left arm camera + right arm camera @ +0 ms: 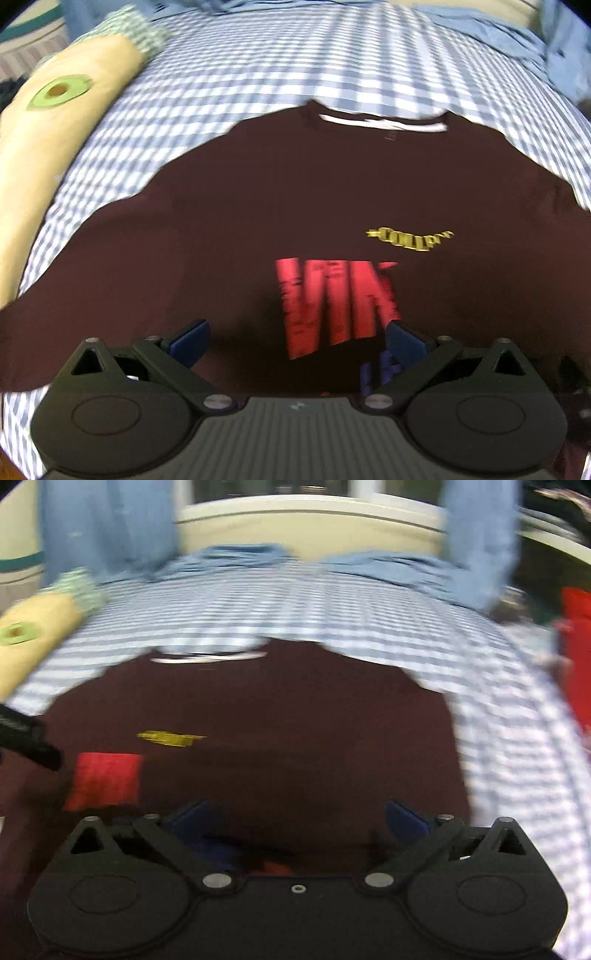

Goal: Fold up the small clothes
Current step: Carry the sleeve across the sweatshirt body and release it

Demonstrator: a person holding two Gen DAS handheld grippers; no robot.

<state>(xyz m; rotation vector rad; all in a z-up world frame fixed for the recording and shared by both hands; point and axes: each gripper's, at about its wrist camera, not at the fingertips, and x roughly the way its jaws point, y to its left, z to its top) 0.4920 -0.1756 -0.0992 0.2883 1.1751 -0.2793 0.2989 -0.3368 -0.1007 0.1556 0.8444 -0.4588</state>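
Hovering with jaws spread wide and nothing between them, the left gripper [297, 338] and the right gripper [297, 819] each fill the bottom of their view. Beyond lies a maroon T-shirt [258, 206], flat on a blue checked bedsheet [258, 62]; a yellow pillow [55, 122] sits at upper left.

We look down from both tools, close over the shirt [258, 206] on the bed [258, 66]. Both views face the collar and share the shirt and pillow [55, 122].
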